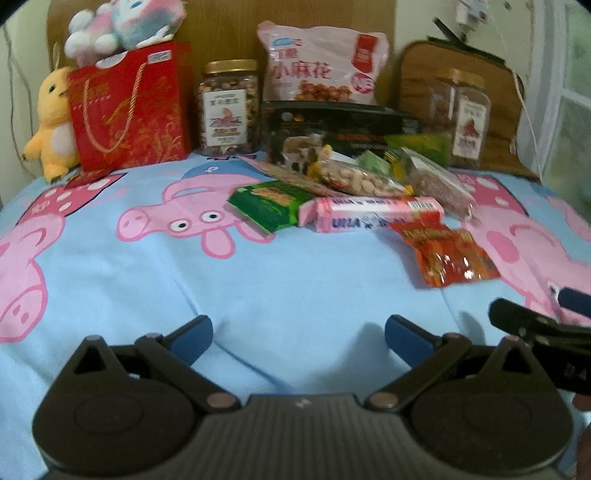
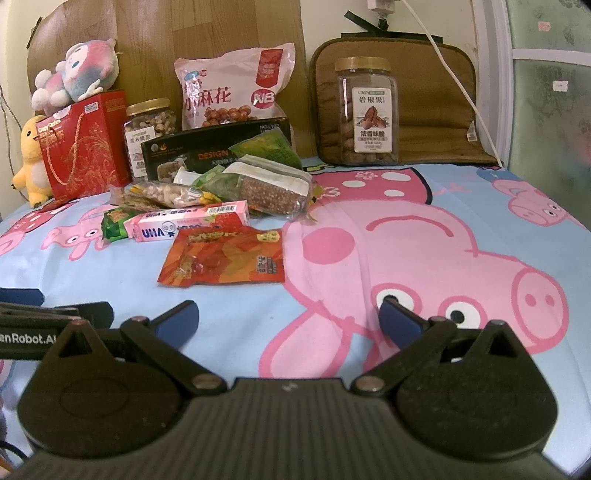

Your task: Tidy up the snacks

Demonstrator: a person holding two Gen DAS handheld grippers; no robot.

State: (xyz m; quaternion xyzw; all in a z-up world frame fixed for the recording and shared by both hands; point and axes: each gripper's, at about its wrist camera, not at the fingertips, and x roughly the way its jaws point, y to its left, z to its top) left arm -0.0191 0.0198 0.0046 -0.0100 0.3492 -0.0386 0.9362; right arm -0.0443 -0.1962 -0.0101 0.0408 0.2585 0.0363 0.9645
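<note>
Snacks lie in a loose heap on a bed with a blue cartoon-pig sheet [image 1: 258, 280]. Nearest is a red-orange packet [image 1: 445, 253] [image 2: 225, 256], behind it a pink candy box [image 1: 369, 214] [image 2: 188, 221], a green packet [image 1: 267, 205] [image 2: 114, 223] and a clear bag of nuts [image 1: 360, 179] [image 2: 166, 194]. A black box [image 1: 332, 129] [image 2: 214, 147], a big pink bag [image 1: 321, 64] [image 2: 234, 86] and two gold-lidded jars [image 1: 229, 107] [image 2: 367, 110] stand behind. My left gripper [image 1: 299, 338] and right gripper [image 2: 288, 317] hover open and empty over the sheet, short of the heap.
A red gift bag [image 1: 129, 107] [image 2: 83, 144] with a plush toy [image 1: 122, 24] on top stands at the back left, a yellow plush [image 1: 55, 122] beside it. A brown cushion [image 2: 399, 103] leans on the wall behind the right jar. A white cable [image 2: 461, 85] hangs there.
</note>
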